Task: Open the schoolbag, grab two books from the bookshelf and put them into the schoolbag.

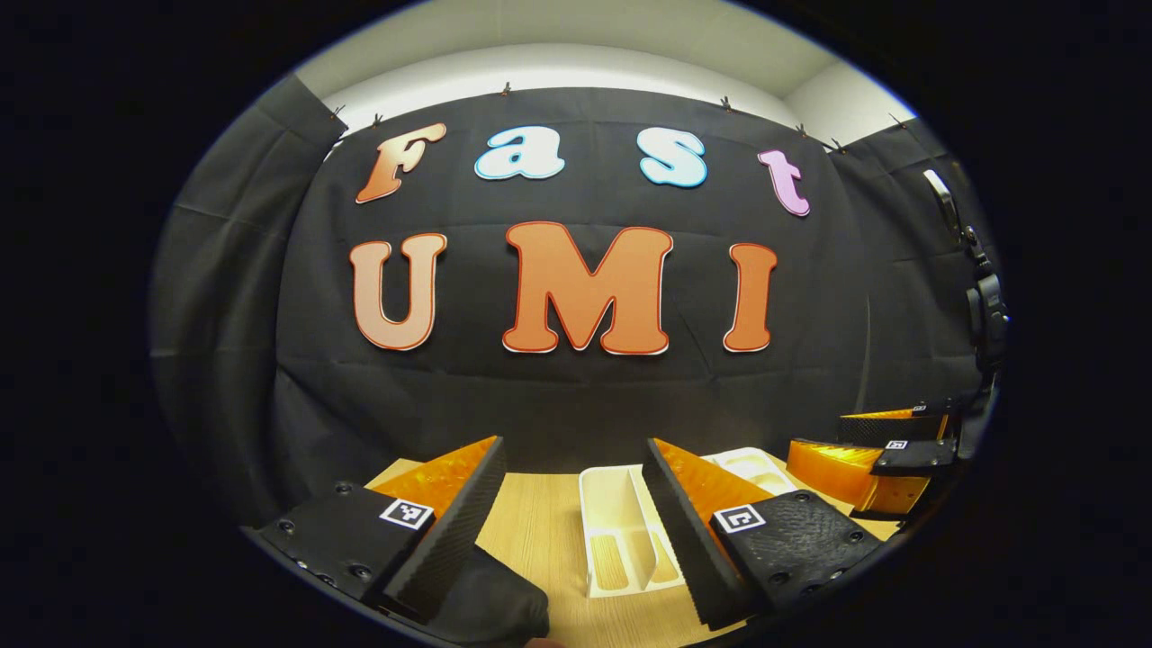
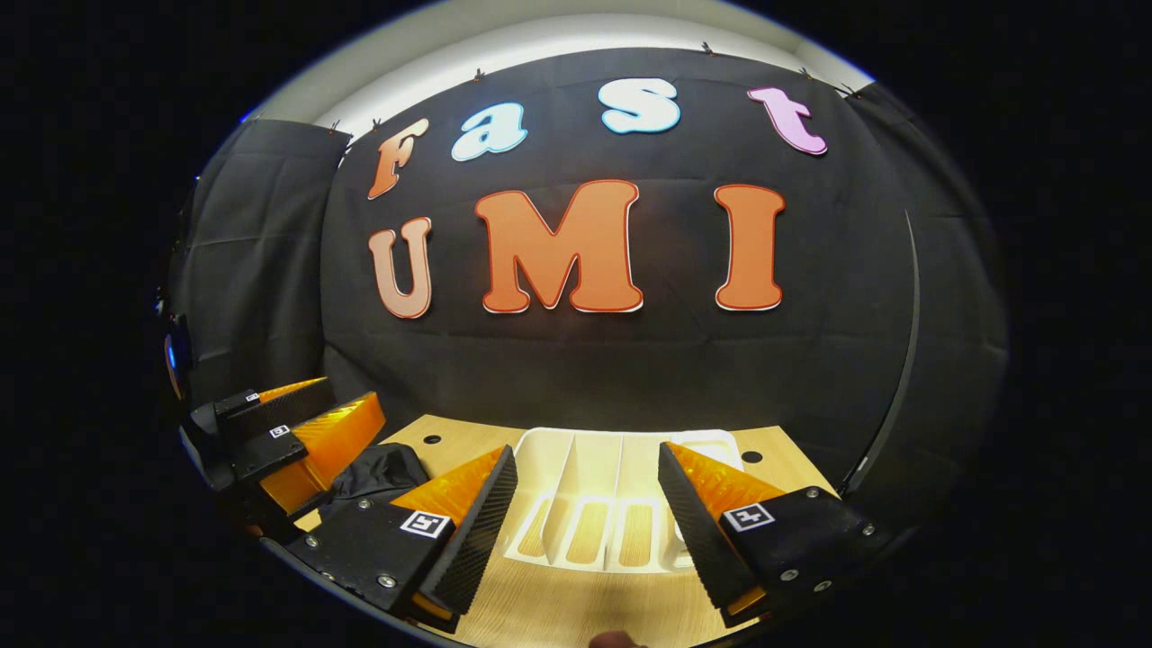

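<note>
The tabletop point(image 2: 576, 603) looks like pale matt wood with a fine grain. Ahead of the right hand-held gripper point(image 2: 587, 522), the white bookshelf point(image 2: 621, 468) looks like smooth plastic; left of it lies the schoolbag point(image 2: 378, 472), soft matt black cloth.

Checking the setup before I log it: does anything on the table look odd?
The white plastic divider rack on the wooden table looks odd: its slots stand bare, wood showing through the base cutouts.
</note>
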Demonstrator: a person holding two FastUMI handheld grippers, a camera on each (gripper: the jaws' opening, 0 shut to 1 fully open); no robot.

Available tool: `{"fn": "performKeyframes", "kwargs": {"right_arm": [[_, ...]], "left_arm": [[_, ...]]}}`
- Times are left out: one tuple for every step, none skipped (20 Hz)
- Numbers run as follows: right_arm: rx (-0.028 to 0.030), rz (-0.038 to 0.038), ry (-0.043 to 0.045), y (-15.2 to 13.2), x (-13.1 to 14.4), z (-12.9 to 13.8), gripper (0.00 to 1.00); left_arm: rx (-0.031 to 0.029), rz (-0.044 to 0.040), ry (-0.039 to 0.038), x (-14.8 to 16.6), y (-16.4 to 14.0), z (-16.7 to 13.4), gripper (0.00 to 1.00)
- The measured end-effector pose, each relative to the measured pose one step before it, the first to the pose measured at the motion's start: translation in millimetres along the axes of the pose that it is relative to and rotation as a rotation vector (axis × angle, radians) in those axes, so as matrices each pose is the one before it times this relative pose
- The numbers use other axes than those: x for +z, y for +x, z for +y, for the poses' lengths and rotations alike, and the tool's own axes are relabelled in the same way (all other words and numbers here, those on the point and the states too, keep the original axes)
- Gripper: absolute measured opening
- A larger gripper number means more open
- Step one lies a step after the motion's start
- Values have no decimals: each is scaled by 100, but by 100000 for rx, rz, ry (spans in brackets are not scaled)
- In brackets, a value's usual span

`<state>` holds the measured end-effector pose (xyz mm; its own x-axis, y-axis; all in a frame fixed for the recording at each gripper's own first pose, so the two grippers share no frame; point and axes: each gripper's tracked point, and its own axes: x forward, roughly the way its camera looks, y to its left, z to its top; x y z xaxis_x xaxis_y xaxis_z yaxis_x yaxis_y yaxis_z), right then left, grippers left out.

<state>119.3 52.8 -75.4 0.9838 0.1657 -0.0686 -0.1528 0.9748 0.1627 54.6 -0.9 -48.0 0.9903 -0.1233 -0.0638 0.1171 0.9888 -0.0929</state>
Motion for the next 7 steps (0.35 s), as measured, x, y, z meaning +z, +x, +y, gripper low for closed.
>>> {"fn": "performKeyframes", "kwargs": {"right_arm": [[416, 39, -306, 12, -92, 129, 94], [-443, -33, -728, 149, -126, 106, 94], [200, 43, -645, 38, -65, 33, 94], [-215, 321, -408, 37, -179, -42, 94], [393, -76, 93, -41, -24, 59, 94], [120, 210, 95, -8, -69, 60, 94], [30, 67, 184, 37, -74, -40, 94]], "left_arm": [[-141, 23, -34, -133, 8, -132, 98], [-233, 2, 144, -48, -90, -96, 97], [79, -30, 427, 0, -31, 38, 98], [-239, -54, 337, 47, 85, 12, 98], [181, -294, 74, -17, -127, 19, 98], [-234, -143, -215, -17, -31, -161, 98], [104, -243, -40, 75, 64, -25, 97]]}}
